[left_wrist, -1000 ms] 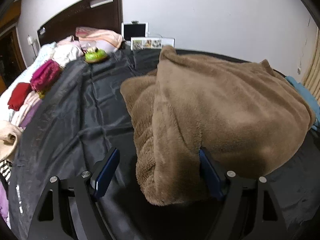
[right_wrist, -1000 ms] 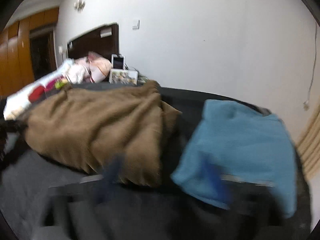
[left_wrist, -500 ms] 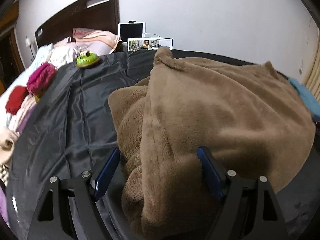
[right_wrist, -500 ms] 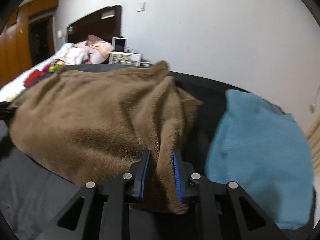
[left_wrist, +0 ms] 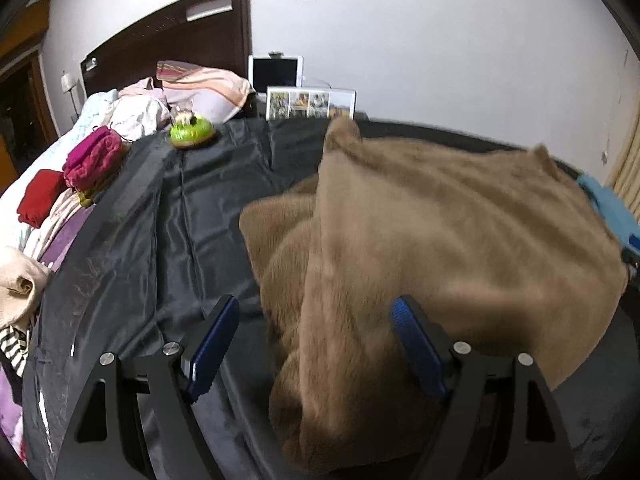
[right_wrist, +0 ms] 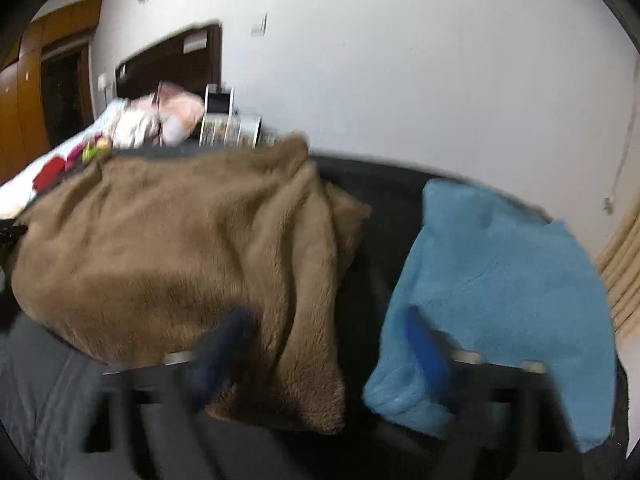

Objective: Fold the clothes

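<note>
1. One brown fleece garment [left_wrist: 440, 240] lies bunched on the black sheet [left_wrist: 192, 216] covering the bed.
2. Left gripper [left_wrist: 316, 344] sits spread wide, the fleece's near fold between its blue pads [left_wrist: 212, 340], not pinched.
3. Right gripper [right_wrist: 332, 344] has just been opening; it's wide, blurry, with fleece between its fingers.
4. Blue towel [right_wrist: 500, 280] lies just beside the fleece.

Fleece [right_wrist: 180, 240] left — towel [right_wrist: 500, 280] right

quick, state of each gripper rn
left gripper: open, brown fleece between its jaws, not pinched
right gripper: open, just released the fleece
</note>
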Tool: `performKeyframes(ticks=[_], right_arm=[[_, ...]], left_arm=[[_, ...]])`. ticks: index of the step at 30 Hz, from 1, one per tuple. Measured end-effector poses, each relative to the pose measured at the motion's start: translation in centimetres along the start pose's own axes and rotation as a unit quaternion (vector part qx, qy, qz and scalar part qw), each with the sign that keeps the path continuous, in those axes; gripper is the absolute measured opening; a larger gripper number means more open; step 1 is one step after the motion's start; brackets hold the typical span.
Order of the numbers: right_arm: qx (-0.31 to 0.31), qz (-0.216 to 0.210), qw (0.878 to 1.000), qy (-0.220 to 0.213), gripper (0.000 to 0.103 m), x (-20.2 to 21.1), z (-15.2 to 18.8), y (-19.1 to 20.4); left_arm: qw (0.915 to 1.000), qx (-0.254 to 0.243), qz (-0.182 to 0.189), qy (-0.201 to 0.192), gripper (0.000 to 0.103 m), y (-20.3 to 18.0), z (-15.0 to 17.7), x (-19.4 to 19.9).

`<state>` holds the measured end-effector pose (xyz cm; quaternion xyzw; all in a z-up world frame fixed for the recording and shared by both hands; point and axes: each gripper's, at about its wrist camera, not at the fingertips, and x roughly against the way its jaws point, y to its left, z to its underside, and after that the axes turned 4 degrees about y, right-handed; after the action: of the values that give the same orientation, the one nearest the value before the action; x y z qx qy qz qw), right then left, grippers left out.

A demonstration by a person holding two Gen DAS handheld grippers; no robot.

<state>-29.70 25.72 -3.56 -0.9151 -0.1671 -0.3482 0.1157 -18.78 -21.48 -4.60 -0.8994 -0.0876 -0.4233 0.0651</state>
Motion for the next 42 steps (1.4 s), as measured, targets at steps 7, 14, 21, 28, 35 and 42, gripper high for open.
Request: performKeyframes(ticks=[7,14,21,28,35,42], right_arm=[[0.011,-0.040,0.999,-0.016,0.088,0.0,-2.6,2.6],[0.000,-0.147,0.987,0.070,0.088,-5.9,-4.2,4.8],[-0.008,-0.136,0.987,0.090,0.088,-8.0,-3.3,3.0],[-0.020,-0.129,0.987,0.092,0.090,-7.9,-3.2,3.6],[-0.121,-0.136,0.980,0.084,0.090,-2.1,-2.2,0.3],[-0.230,-0.155,0.953,0.117,0.091,1.2,2.5,-2.9]], left_arm=[[0.9994,-0.018,0.019,-0.024,0.083,-3.1,-2.7,-0.3],[0.9983,-0.051,0.001,0.026,0.083,-4.3,-4.0,-4.9],[0.9984,-0.038,0.026,0.034,0.083,-2.3,-2.8,-6.1],[0.9988,-0.034,0.017,0.032,0.086,-2.5,-2.7,-6.3],[0.9991,-0.034,0.021,0.016,0.087,-3.7,-2.5,-3.8],[0.9946,-0.078,0.067,-0.014,0.091,-6.9,-1.8,-1.5]])
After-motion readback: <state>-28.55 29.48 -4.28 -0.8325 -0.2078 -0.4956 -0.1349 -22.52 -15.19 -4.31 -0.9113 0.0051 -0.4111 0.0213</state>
